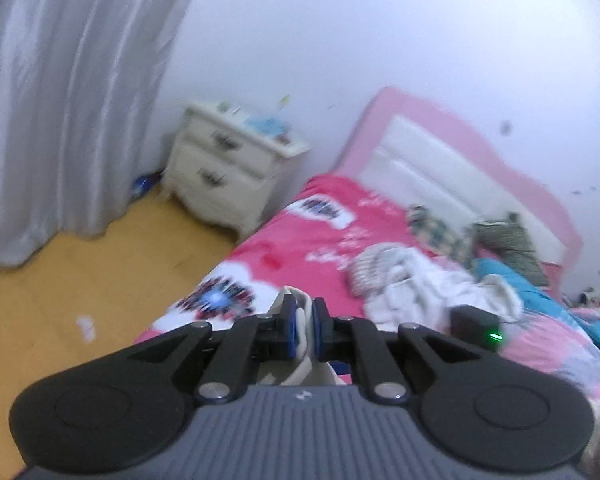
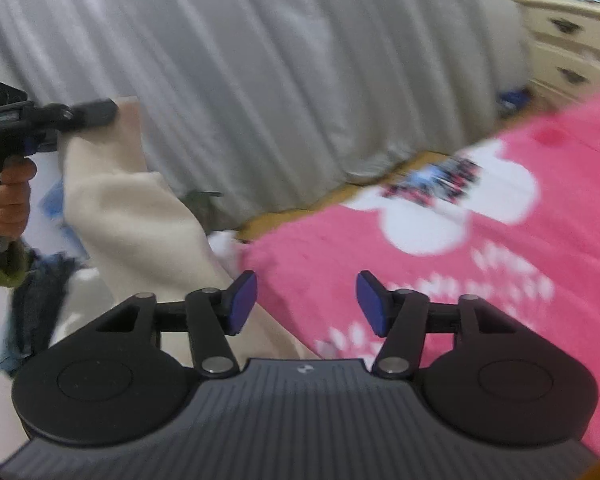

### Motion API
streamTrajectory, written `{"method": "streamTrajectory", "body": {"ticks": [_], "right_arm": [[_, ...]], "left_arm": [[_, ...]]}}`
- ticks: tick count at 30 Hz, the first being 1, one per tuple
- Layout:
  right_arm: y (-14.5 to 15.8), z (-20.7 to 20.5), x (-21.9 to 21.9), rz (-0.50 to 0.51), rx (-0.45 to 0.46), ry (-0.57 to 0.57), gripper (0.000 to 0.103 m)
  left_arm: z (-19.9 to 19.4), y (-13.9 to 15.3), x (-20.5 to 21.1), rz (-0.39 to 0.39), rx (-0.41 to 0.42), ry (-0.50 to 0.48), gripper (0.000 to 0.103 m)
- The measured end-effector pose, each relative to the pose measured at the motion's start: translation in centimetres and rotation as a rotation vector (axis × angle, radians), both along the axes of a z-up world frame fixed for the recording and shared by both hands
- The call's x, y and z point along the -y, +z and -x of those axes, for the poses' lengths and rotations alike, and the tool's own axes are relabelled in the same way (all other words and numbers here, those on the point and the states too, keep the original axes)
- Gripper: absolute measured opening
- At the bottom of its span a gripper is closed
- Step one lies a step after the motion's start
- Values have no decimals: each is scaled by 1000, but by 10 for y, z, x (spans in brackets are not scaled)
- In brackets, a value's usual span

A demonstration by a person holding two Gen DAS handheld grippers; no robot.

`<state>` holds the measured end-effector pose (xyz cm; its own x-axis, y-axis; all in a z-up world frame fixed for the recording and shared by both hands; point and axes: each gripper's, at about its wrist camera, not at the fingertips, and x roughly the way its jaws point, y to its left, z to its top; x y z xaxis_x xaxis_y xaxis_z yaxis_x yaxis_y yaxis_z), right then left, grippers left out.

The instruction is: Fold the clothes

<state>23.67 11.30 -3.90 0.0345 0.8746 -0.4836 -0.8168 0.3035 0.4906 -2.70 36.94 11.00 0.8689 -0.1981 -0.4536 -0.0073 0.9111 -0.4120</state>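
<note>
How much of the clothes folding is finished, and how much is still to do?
Nothing looks folded yet. In hand: the left hand-held gripper is shut on a cream garment, lifted so it hangs above the pink bed. The right hand-held gripper is open and holds nothing. Left to do: fold that garment, then the crumpled pile of clothes near the headboard.

Item: cream garment (image 2: 140, 216), soft fleecy cloth; we found it raised by one edge, pinched between the left gripper's (image 1: 304, 322) pads, hanging in a long drape down to the pink bedspread (image 2: 460, 280)
</note>
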Motion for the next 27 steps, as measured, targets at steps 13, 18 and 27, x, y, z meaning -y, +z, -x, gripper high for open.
{"method": "streamTrajectory", "body": {"ticks": [13, 18, 27], "right_arm": [[-15, -22, -40, -350, -555, 330, 94], [10, -12, -29, -381, -459, 369, 24], [94, -5, 34, -326, 103, -15, 0]], "left_arm": [[21, 28, 28, 74, 125, -72, 8], [-12, 22, 25, 91, 144, -85, 8], [-66, 14, 9, -63, 162, 41, 8]]}}
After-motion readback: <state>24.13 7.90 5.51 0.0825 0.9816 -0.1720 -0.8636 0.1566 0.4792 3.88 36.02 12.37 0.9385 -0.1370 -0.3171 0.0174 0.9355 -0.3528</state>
